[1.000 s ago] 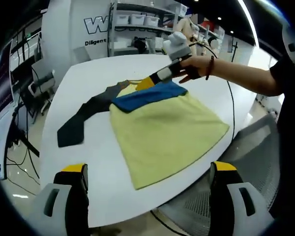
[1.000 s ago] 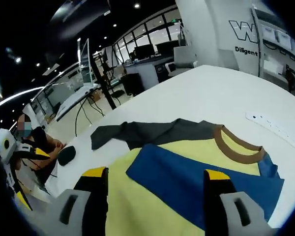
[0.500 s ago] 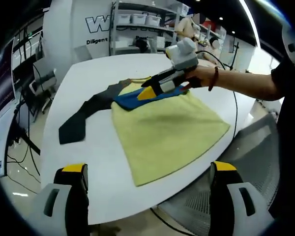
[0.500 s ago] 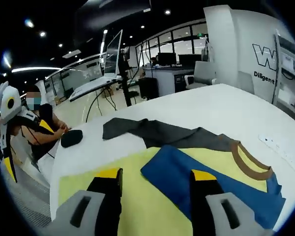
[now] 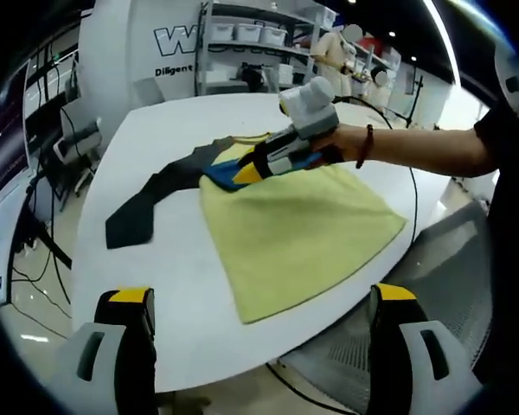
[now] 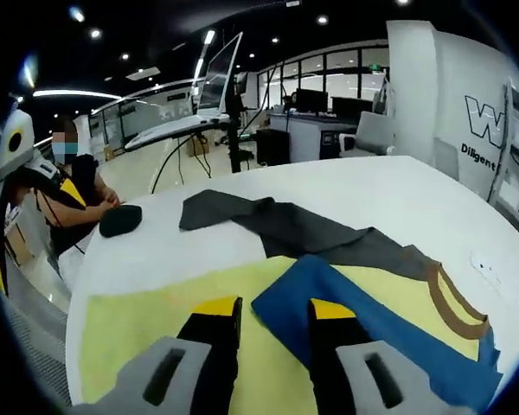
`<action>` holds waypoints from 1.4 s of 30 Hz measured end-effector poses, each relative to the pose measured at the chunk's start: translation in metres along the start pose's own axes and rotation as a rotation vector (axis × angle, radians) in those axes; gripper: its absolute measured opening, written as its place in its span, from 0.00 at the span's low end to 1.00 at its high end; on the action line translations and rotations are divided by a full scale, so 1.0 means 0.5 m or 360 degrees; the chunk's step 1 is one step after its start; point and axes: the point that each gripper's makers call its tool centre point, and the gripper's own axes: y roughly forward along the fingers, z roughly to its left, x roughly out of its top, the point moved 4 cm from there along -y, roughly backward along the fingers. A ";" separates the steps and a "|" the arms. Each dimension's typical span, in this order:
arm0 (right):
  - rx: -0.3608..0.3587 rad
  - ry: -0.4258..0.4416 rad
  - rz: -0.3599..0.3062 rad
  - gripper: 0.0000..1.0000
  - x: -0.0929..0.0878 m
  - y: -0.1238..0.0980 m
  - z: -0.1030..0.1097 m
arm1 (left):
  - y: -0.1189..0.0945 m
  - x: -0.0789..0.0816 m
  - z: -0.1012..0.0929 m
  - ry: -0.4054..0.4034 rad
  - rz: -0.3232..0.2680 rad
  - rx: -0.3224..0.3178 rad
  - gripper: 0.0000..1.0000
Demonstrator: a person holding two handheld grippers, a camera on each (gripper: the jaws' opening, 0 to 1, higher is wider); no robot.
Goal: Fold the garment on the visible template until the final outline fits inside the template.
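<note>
A yellow garment (image 5: 294,229) lies flat on the white table (image 5: 182,294), and its yellow body (image 6: 156,303) also spreads under the right gripper view. Its blue sleeve (image 6: 372,311) is folded across the chest below the brown collar (image 6: 450,303). The dark grey sleeve (image 5: 147,203) stretches out to the side (image 6: 285,226). My right gripper (image 6: 275,309) hovers low over the blue sleeve's corner, jaws drawn close but still apart. In the left gripper view a hand holds that right gripper (image 5: 242,173) at the blue sleeve (image 5: 221,175). My left gripper (image 5: 259,298) stays open, back over the table's near edge.
A mesh chair (image 5: 450,259) stands beside the table at the right. Shelving (image 5: 242,43) fills the back wall. A black rounded object (image 6: 121,220) lies near the table edge, and a white power strip (image 6: 489,264) lies beyond the collar. A person (image 6: 69,186) sits at the left.
The right gripper has slid along the blue sleeve toward its corner, and its jaws have narrowed from wide apart to a small gap. The left gripper has barely moved.
</note>
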 end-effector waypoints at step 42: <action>-0.0004 -0.0028 0.0023 0.00 0.028 0.031 0.023 | 0.006 -0.003 0.013 -0.0002 -0.0001 -0.0013 0.99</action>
